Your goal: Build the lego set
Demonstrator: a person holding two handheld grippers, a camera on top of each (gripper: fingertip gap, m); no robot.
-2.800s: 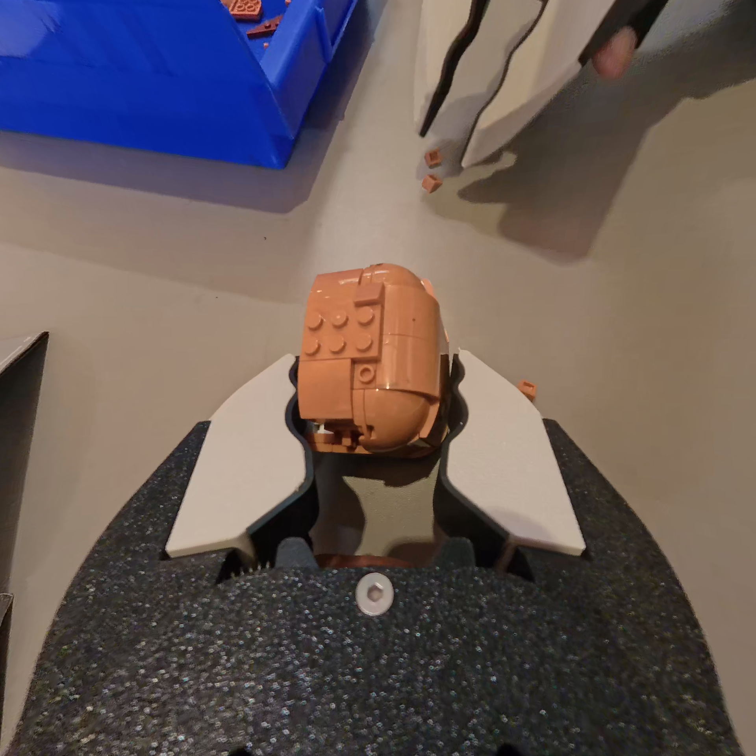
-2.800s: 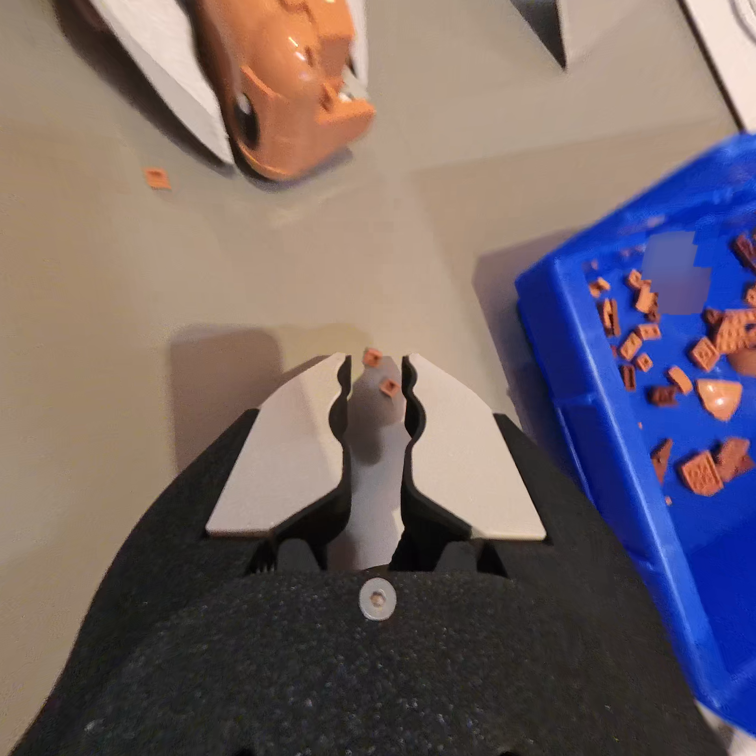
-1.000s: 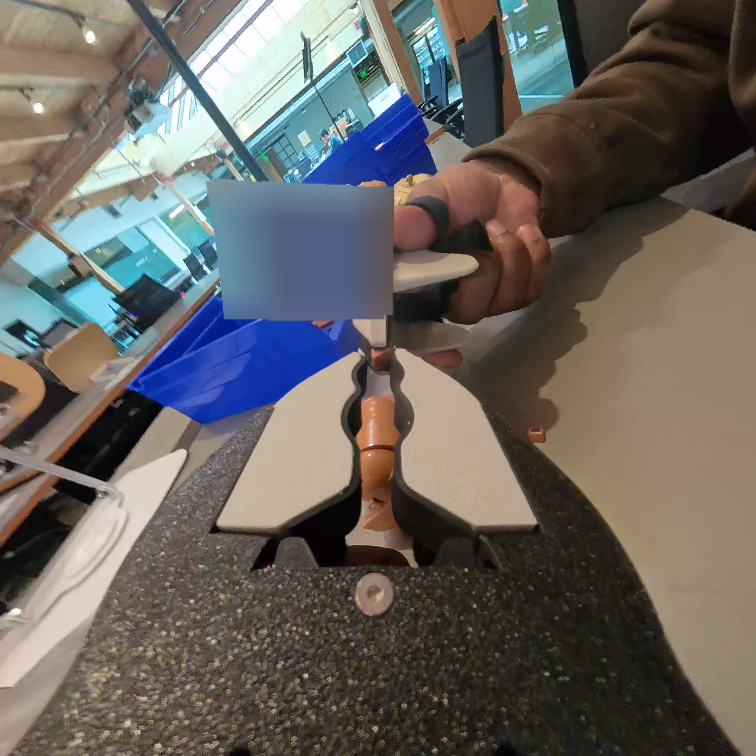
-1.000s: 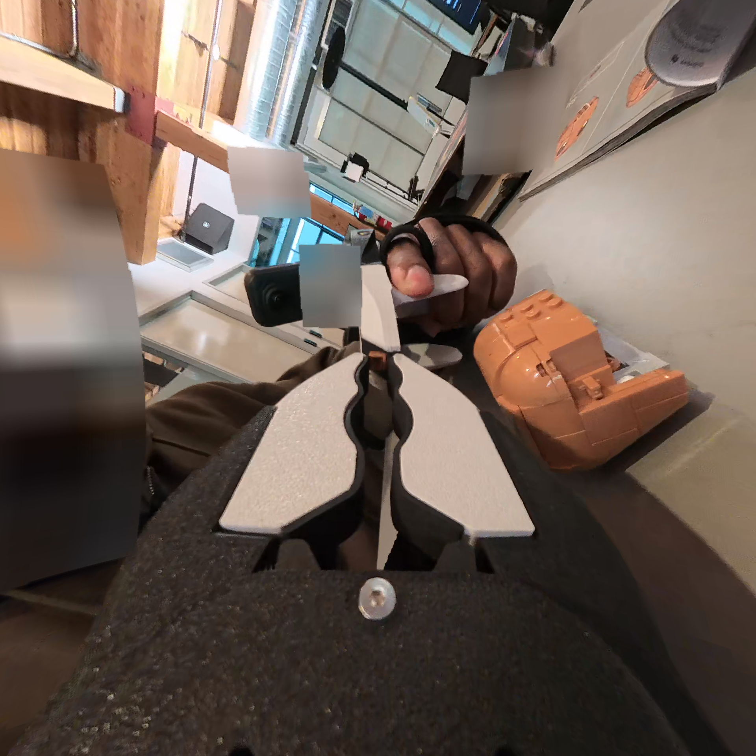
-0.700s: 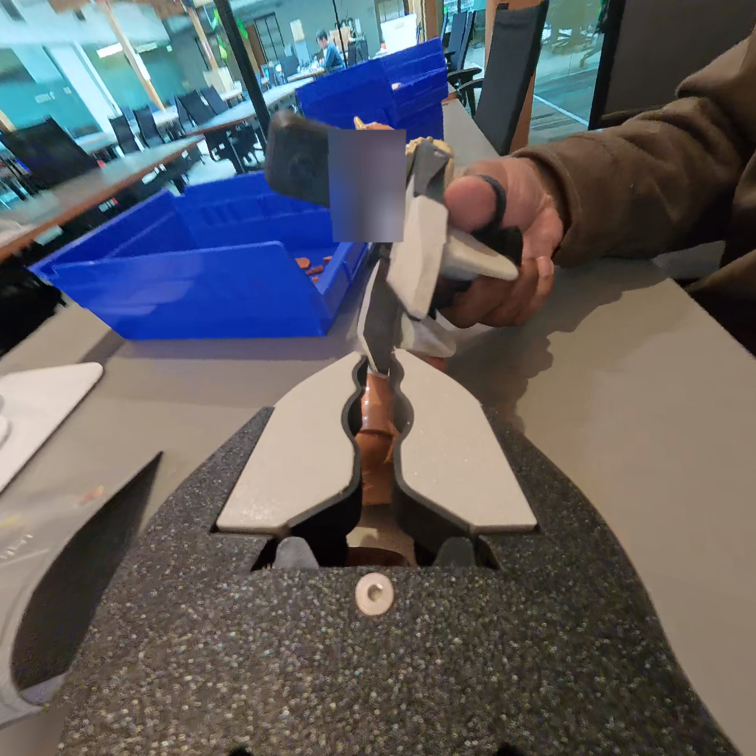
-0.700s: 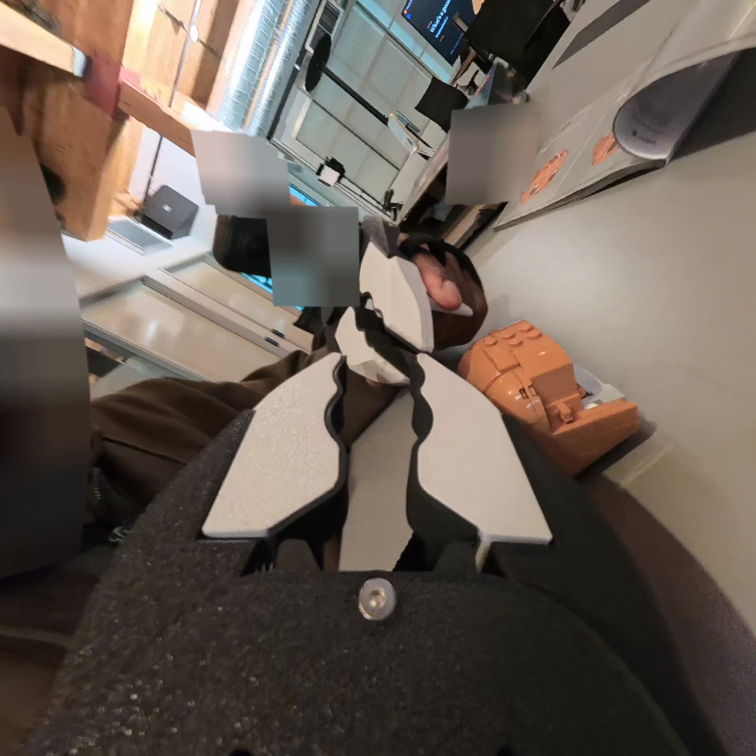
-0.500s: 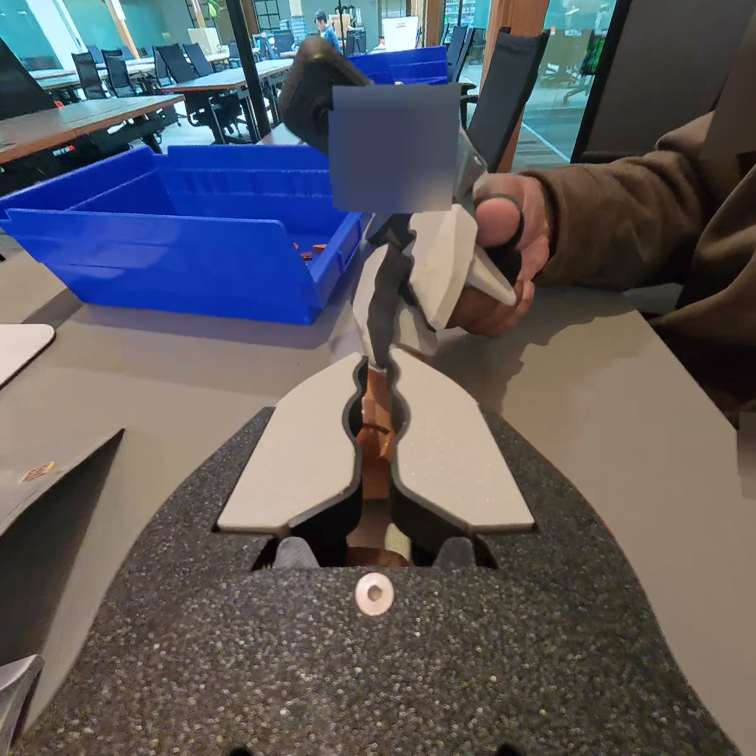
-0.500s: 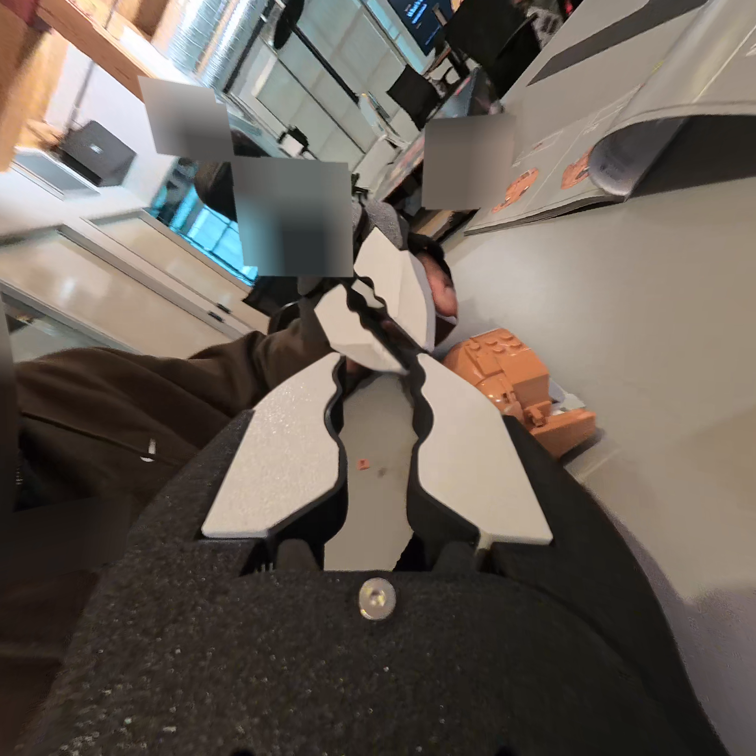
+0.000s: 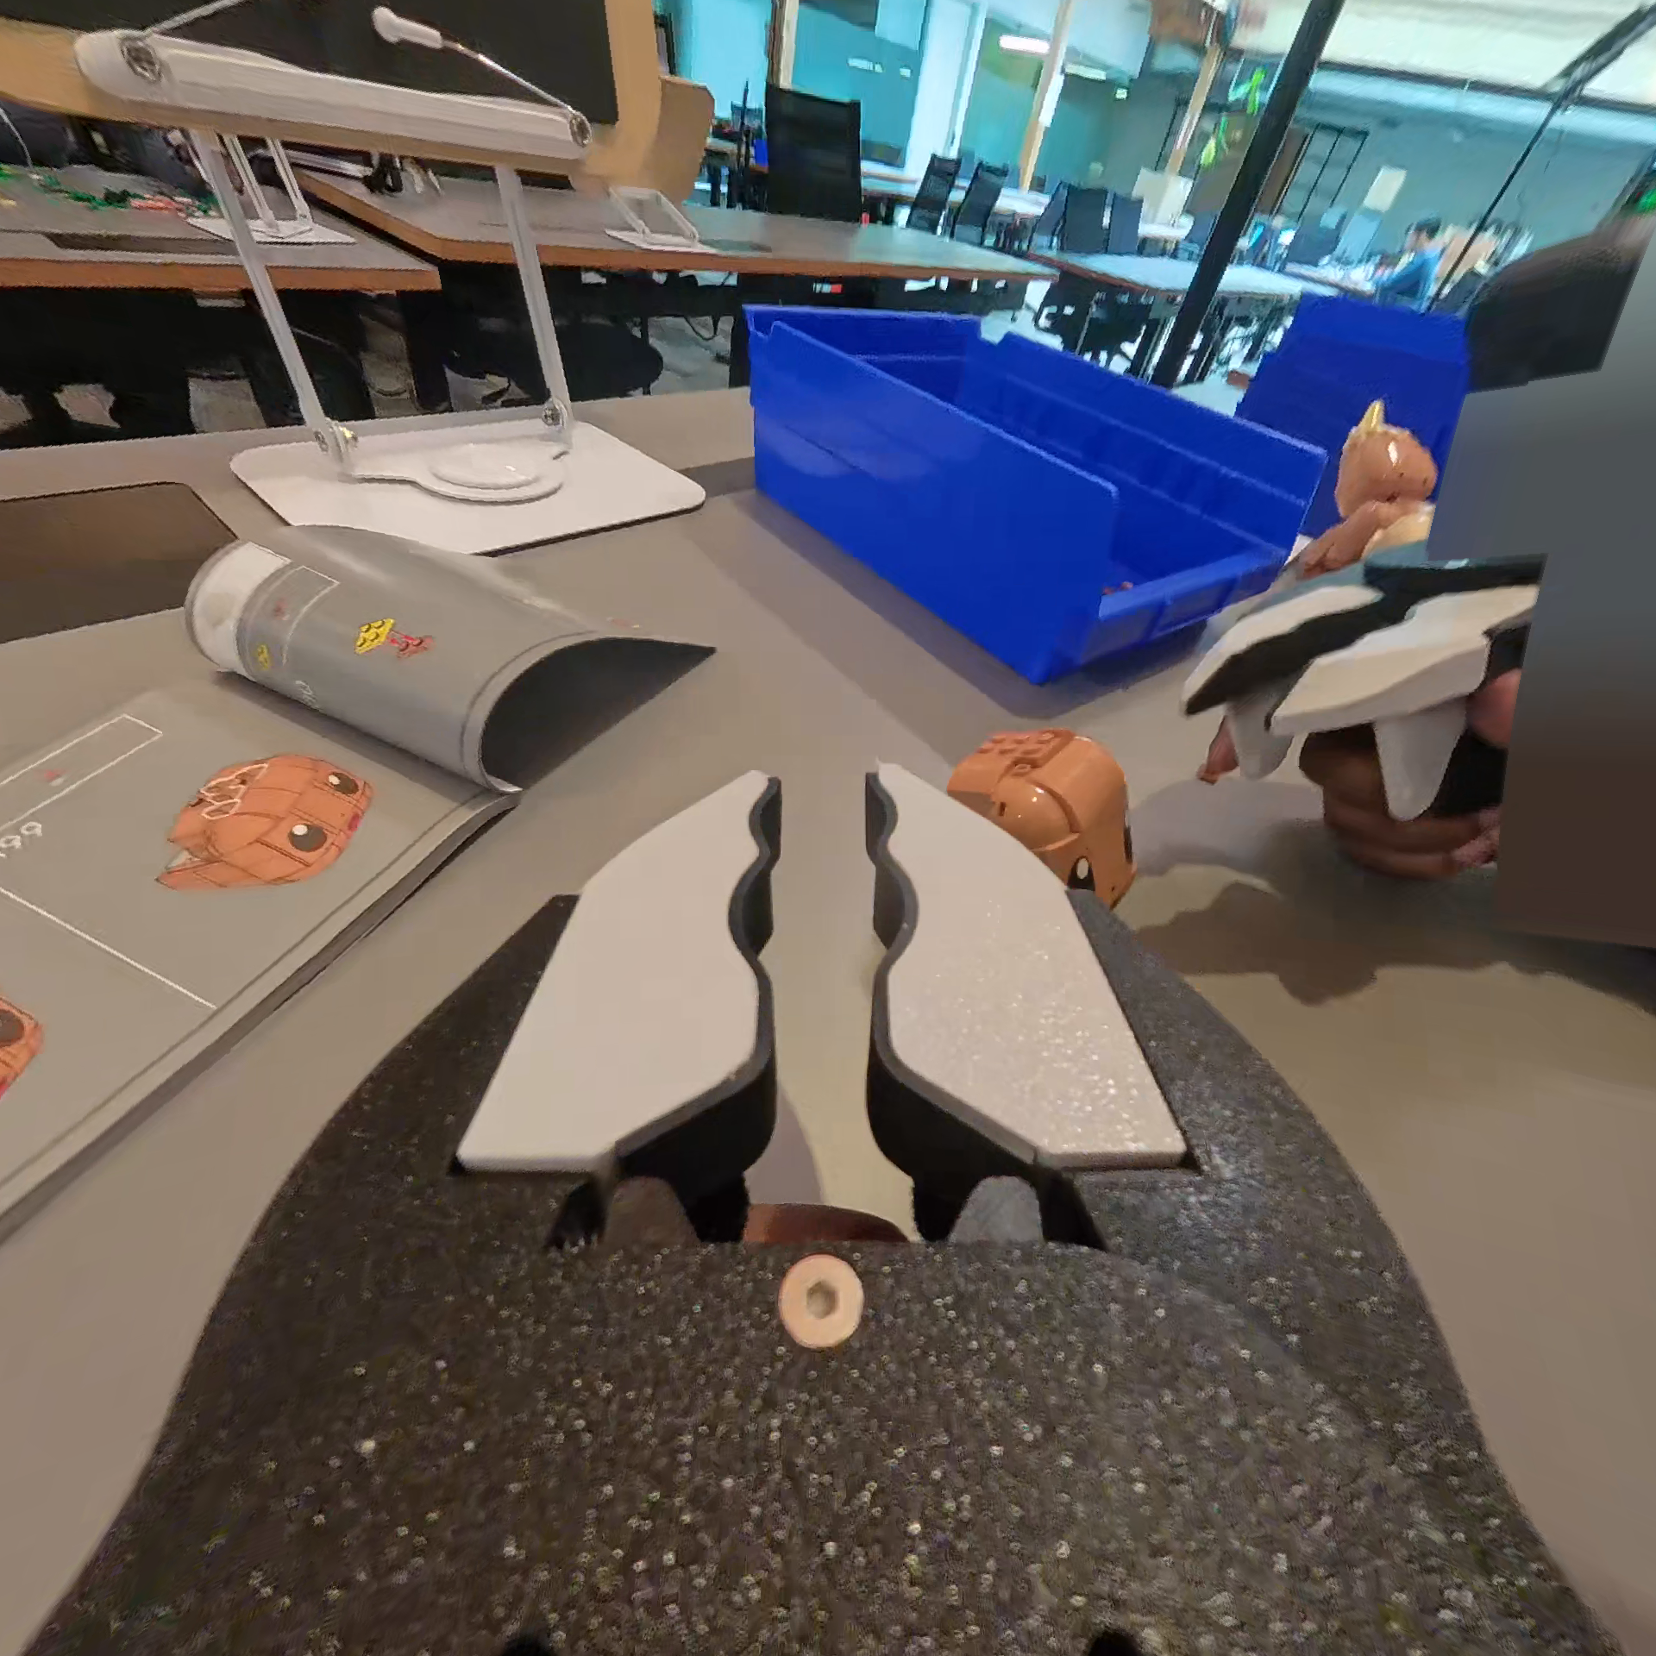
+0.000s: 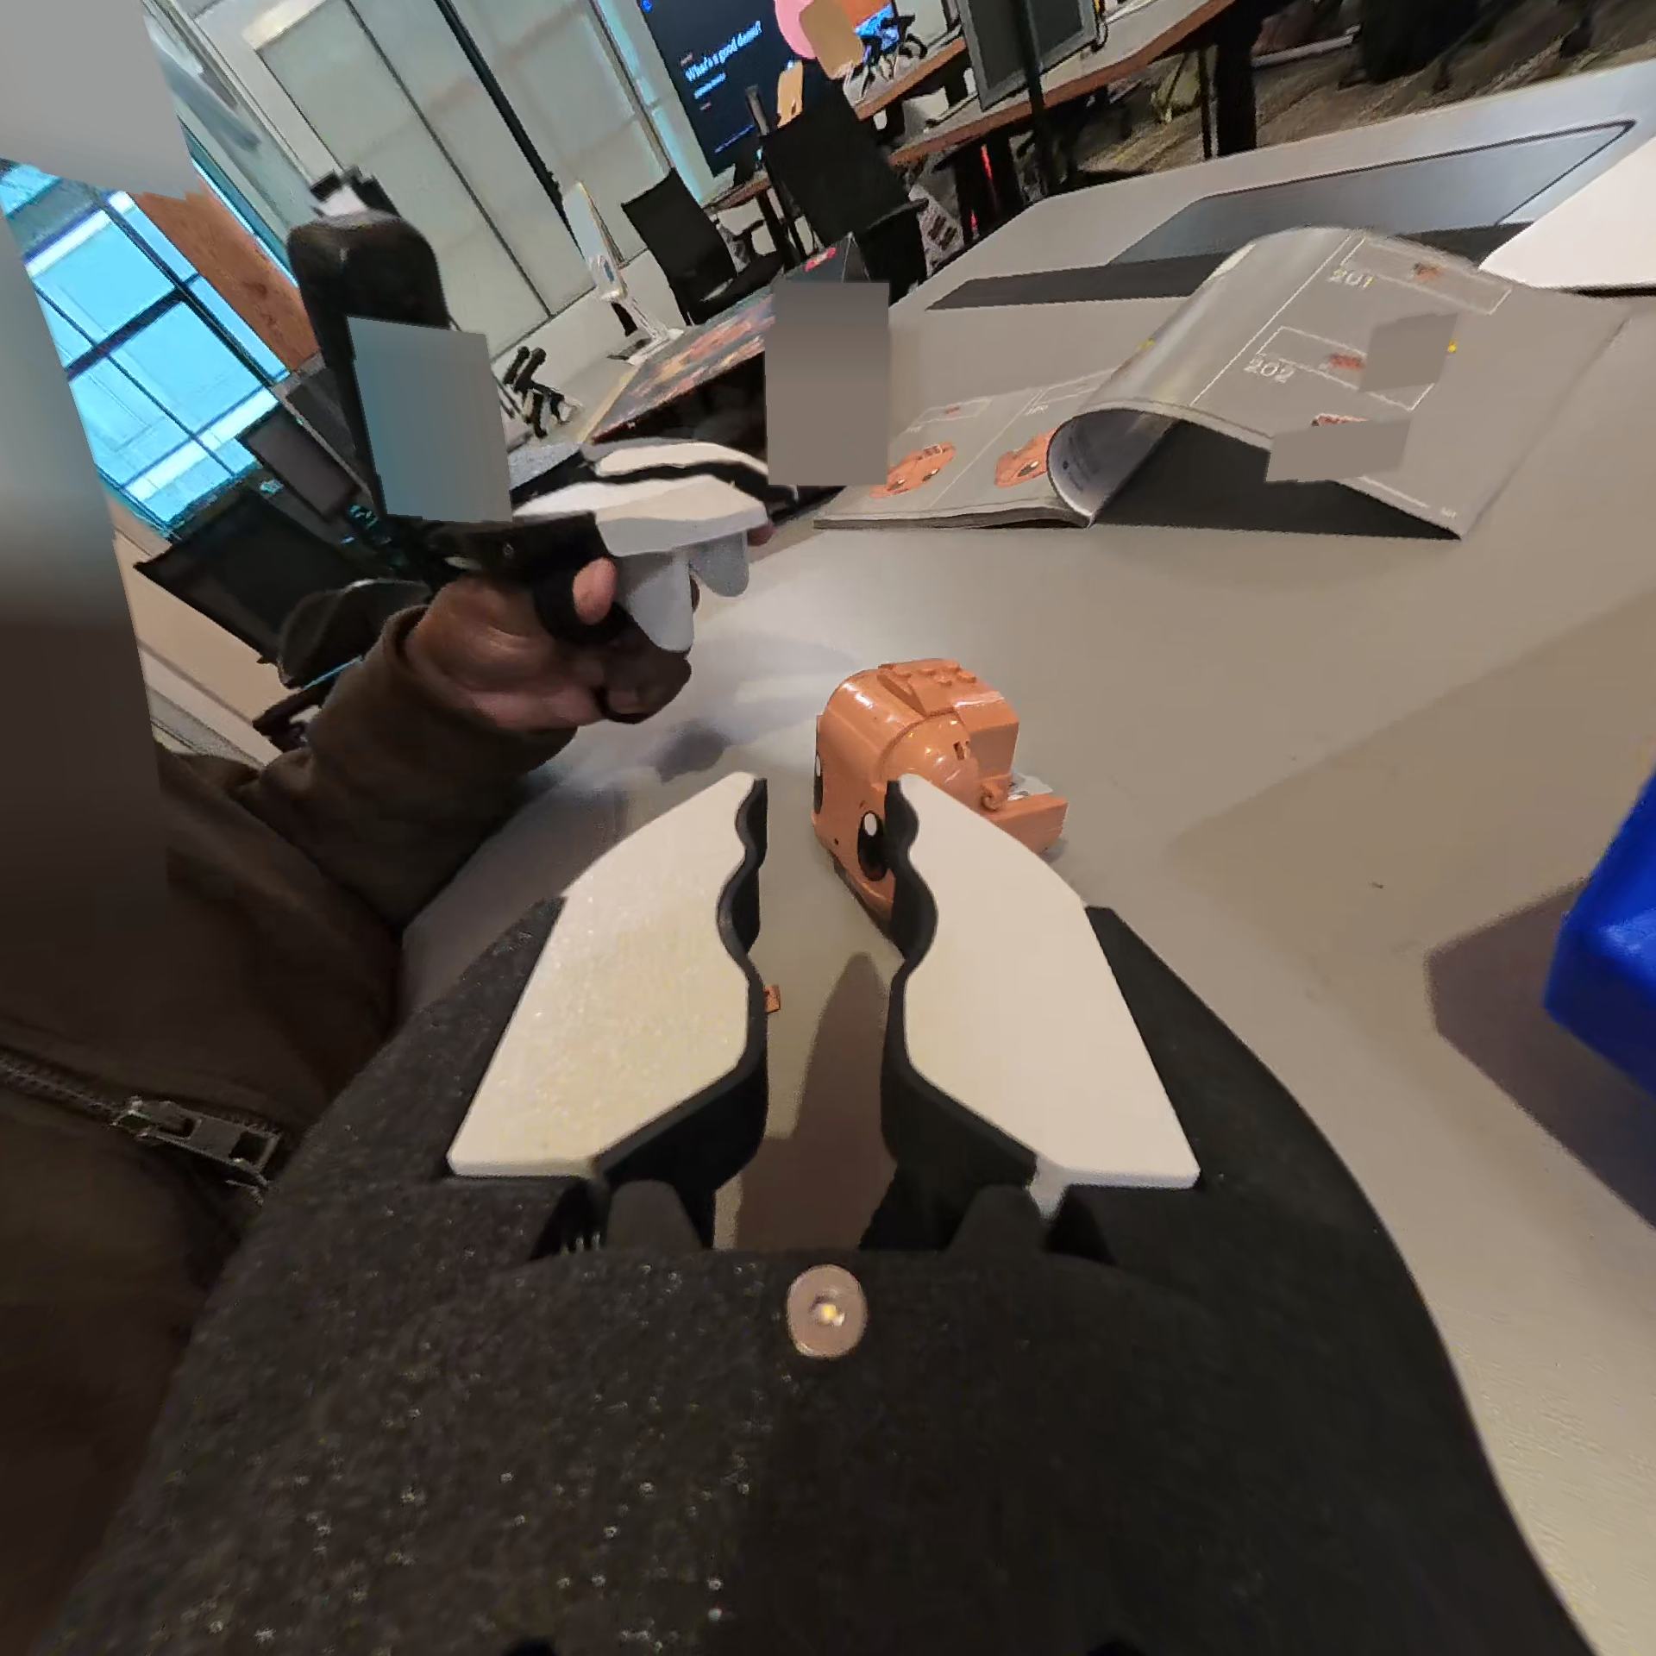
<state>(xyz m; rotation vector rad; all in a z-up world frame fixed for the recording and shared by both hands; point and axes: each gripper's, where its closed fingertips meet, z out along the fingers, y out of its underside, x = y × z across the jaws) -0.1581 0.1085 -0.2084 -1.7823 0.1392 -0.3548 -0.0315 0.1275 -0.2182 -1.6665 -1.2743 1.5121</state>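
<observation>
Jaws of both grippers stand apart with nothing between them. Left gripper [image 9: 820, 789]: narrow gap, bare grey table [image 9: 1344, 1120] showing through. Right gripper [image 10: 829, 793]: similar gap; through it only the table and one tiny loose orange piece [image 10: 774, 997] lying against the inner edge of its left finger.

The orange lego head [image 10: 914, 762] sits on the table, free of both tools. In the right wrist view it lies at about 12 to 1 o'clock from the jaw mouth, just past the tips, and the right-hand fingertip overlaps its lower edge. Whether that is contact or only line of sight, I cannot tell. Its long axis runs from about 7 o'clock (rounded face end with dark eyes, nearest the jaws) to 2 o'clock (squared, stepped end), studs on top.

In the left wrist view the same head [image 9: 1044, 811] lies at about 1 to 2 o'clock, just beside the right-hand fingertip and off the jaw axis.

Judgement: right gripper is the nearer and better aligned. A short advance would straddle the face end, but the curved shell looks slippery. A grip across the flat sides seems safer.

Open instruction booklet [image 9: 224, 851] lies at 9 to 10 o'clock in the left wrist view; blue bin [image 9: 1013, 502] at 12 to 1 o'clock, well behind the head.
</observation>
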